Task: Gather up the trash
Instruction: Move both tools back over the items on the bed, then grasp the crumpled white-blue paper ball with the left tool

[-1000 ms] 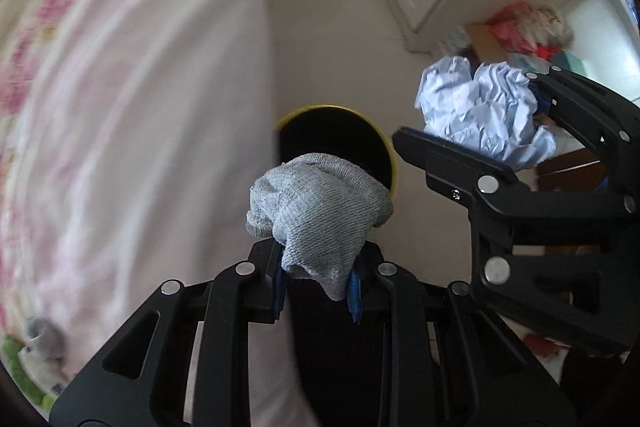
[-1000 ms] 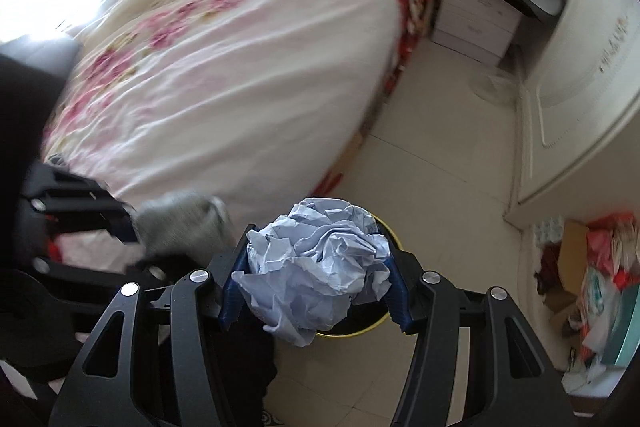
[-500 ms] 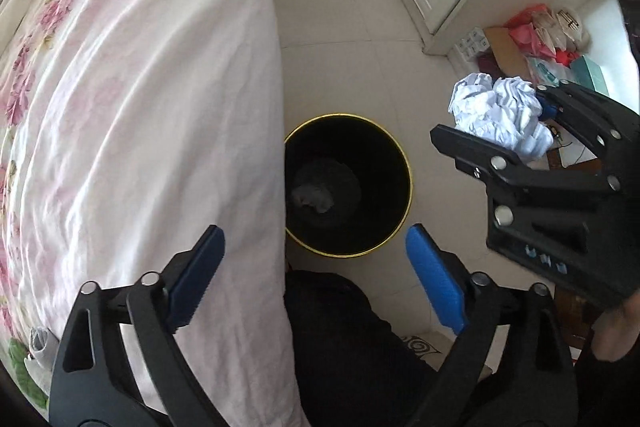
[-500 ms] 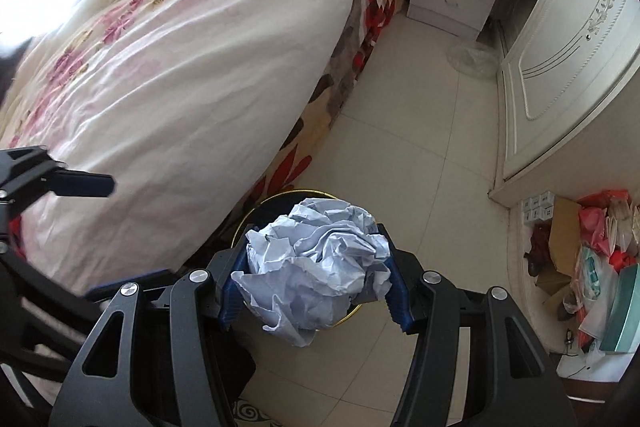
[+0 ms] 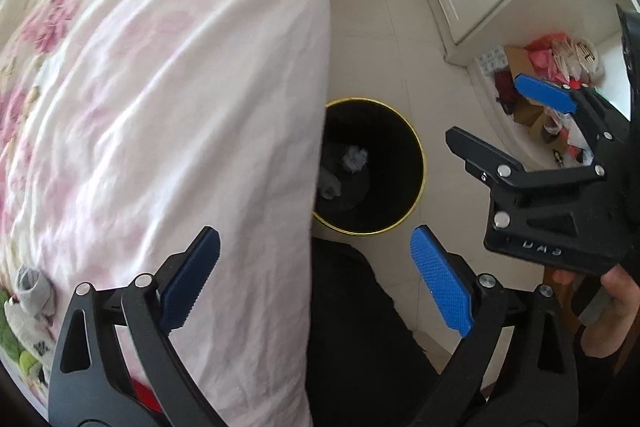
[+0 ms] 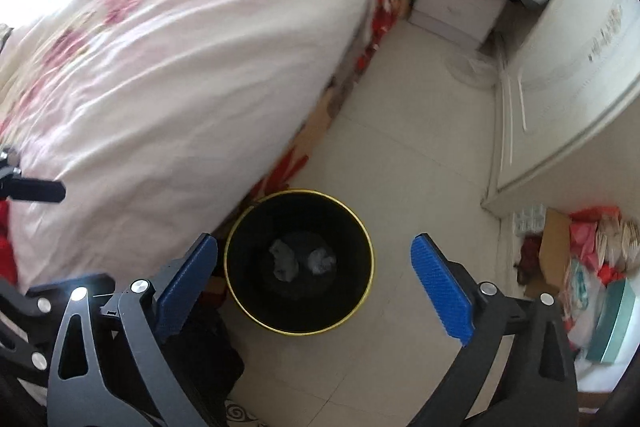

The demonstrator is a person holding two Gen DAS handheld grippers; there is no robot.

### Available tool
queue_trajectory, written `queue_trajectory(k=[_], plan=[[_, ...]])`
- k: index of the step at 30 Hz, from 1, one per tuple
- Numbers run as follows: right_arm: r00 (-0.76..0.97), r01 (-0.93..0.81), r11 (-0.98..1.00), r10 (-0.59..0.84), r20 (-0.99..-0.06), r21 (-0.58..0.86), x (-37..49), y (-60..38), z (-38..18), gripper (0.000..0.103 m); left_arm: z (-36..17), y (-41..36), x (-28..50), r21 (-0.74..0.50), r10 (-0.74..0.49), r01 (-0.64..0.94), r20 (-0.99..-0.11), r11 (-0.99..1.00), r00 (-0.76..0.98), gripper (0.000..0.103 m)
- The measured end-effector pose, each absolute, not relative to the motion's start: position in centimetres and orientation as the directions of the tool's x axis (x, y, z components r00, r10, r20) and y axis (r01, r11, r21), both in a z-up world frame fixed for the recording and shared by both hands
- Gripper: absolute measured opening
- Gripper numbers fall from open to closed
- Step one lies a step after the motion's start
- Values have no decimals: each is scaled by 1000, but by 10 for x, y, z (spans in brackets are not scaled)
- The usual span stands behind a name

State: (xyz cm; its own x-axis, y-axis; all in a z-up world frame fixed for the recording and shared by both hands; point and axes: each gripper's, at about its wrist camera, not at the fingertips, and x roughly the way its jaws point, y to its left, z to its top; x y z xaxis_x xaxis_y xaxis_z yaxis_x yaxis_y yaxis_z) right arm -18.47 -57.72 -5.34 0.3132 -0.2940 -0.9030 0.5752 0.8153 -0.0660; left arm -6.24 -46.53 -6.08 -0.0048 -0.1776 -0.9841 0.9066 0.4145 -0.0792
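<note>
A black bin with a yellow rim (image 5: 421, 163) (image 6: 373, 259) stands on the tiled floor against the bed's edge. Inside it lie a grey cloth (image 6: 284, 263) (image 5: 330, 185) and a crumpled pale-blue paper ball (image 6: 322, 261) (image 5: 354, 159). My left gripper (image 5: 314, 247) points down just short of the bin, its jaws opening wide with nothing between them. My right gripper (image 6: 314, 247) hangs over the bin, its jaws also opening and empty. In the left wrist view the right gripper (image 5: 486, 109) sits to the right of the bin.
A bed with a pink floral quilt (image 5: 160, 87) (image 6: 180, 67) fills the left side. A white wardrobe (image 6: 568, 67) and nightstand (image 6: 456, 7) line the right. Bags and boxes (image 6: 580, 259) are piled at the right. A grey sock (image 5: 32, 287) lies on the bed. A hand (image 5: 612, 307) holds the right gripper.
The left gripper let go of the grey cloth and the right gripper let go of the paper ball; both now lie in the bin. Both pairs of jaws have spread wide.
</note>
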Motion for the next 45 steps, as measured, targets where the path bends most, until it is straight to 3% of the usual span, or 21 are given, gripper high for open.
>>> queue_trajectory(k=[14,21,45], plan=[[353,401,908,-273,-895,-119,-146,-503,-30,93,-22,-380,-63,-11,-188,826,-975,564,115,94],[394,303,951,-177,-902,-55,-127,-460,-22,93,-5,-337,-63,25,-183,791,-968,612,172,94],[440,-29,999,-18,-898,-34,-81,-325,-15,93,-6,-202,-51,133,-88,687,-957,715,277,94]])
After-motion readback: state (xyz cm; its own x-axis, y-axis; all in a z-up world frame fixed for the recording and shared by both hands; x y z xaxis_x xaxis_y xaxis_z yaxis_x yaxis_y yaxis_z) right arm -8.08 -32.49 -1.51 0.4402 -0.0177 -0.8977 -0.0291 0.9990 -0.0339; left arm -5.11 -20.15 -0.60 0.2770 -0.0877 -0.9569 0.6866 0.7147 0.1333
